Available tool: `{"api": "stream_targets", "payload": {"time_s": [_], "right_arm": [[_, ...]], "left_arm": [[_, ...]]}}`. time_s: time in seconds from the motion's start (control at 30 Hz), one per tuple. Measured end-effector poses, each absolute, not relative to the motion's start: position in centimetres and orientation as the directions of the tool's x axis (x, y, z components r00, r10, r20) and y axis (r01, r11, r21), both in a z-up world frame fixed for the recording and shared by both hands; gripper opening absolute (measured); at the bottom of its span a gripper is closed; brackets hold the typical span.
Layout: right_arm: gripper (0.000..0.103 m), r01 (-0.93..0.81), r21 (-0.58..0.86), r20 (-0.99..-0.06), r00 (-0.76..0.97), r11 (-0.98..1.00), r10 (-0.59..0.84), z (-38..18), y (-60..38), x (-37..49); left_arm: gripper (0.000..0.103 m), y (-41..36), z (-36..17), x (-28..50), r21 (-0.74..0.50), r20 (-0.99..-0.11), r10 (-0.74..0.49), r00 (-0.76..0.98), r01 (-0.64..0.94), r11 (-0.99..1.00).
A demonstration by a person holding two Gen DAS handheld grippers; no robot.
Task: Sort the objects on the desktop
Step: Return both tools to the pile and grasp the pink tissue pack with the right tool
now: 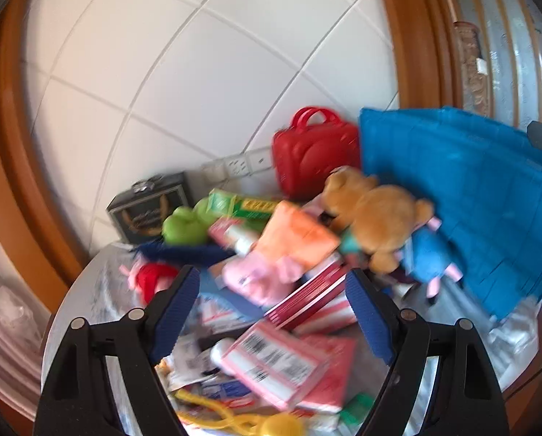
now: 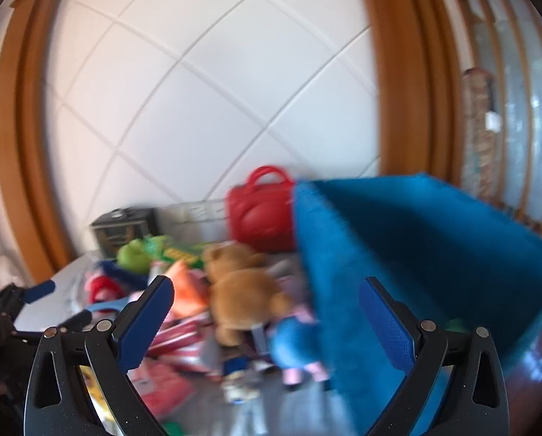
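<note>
A heap of objects lies on the table: a brown teddy bear (image 1: 380,218) (image 2: 241,290), a blue plush toy (image 1: 429,254) (image 2: 296,341), a pink and orange plush (image 1: 285,250), red and white boxes (image 1: 307,294), a green toy (image 1: 183,227) (image 2: 134,254). A blue fabric bin (image 1: 463,200) (image 2: 416,265) stands at the right. My left gripper (image 1: 272,305) is open above the boxes, holding nothing. My right gripper (image 2: 267,309) is open, holding nothing, hovering between the bear and the bin. Both views are blurred.
A red toy case (image 1: 314,152) (image 2: 260,214) and a dark box (image 1: 149,207) (image 2: 123,227) stand at the back against the white tiled wall. A yellow toy (image 1: 256,423) lies at the front. Wooden frames flank the wall. The left gripper shows at the left edge of the right wrist view (image 2: 63,305).
</note>
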State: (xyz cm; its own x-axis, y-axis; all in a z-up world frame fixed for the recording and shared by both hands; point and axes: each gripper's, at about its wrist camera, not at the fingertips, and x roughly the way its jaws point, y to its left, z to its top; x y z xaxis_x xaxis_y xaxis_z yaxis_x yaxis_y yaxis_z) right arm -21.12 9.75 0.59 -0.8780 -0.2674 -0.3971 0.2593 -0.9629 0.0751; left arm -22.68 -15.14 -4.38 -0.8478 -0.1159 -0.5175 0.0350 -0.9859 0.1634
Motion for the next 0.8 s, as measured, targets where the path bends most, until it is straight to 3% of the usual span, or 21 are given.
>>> {"api": "stream_targets", "payload": {"time_s": [0.1, 0.33, 0.5, 0.63, 0.8], "right_arm": [[0.103, 0.357, 0.106, -0.451, -0.815, -0.928, -0.365, -2.2, 5.6, -21.5], [0.103, 0.672, 0.035, -0.670, -0.533, -0.739, -0.517, -11.4, -6.2, -22.9], [0.103, 0.756, 0.006, -0.786, -0.401, -0.655, -0.470, -17.5, -12.5, -25.3], [0.103, 0.787, 0.061, -0.871, -0.258, -0.613, -0.418, -21.7, -15.9, -27.9], [0.103, 0.793, 0.025, -0.910, -0.234, -0.609, -0.341, -24.2, -17.9, -28.6]], "left_arm": [[0.082, -19.1, -6.2, -22.1, 0.160, -0.560, -0.171, -0.811, 0.097, -0.982], [0.082, -25.8, -9.5, -20.0, 0.135, -0.632, -0.297, -0.716, 0.276, -0.952], [0.082, -28.8, -11.9, -17.7, 0.143, -0.668, -0.376, -0.642, 0.386, -0.912], [0.082, -30.8, -13.8, -15.6, 0.147, -0.703, -0.410, -0.581, 0.445, -0.883], [0.082, -32.5, -15.4, -14.1, 0.116, -0.727, -0.398, -0.560, 0.471, -0.874]]}}
